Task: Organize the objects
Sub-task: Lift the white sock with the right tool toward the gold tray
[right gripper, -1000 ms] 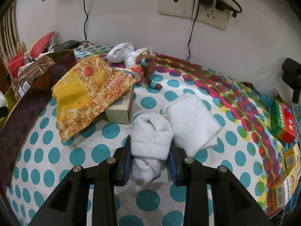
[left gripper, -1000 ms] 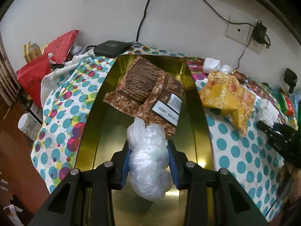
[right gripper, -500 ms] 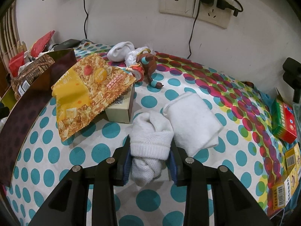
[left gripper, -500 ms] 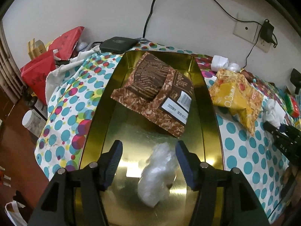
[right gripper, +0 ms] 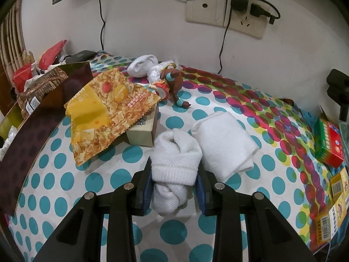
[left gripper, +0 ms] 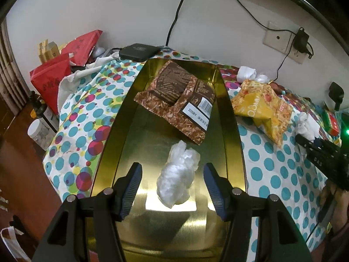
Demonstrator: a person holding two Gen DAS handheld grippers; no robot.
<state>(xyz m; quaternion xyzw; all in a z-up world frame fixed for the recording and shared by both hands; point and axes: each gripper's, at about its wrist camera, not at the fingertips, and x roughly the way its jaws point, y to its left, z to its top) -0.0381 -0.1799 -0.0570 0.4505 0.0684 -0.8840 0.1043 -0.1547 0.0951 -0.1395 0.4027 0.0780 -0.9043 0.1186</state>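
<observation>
Plastic wad (left gripper: 177, 178) is left near the tray's (left gripper: 231, 118) near end between the left gripper's (left gripper: 173, 186) spread jaws, which should be withdrawn without snagging it, while the right gripper (right gripper: 174, 182) is clenched on a rolled sock (right gripper: 175, 163).

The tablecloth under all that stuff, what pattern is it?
White tablecloth with teal polka dots, multicoloured ones along the edges; clearest in the right wrist view.
</observation>
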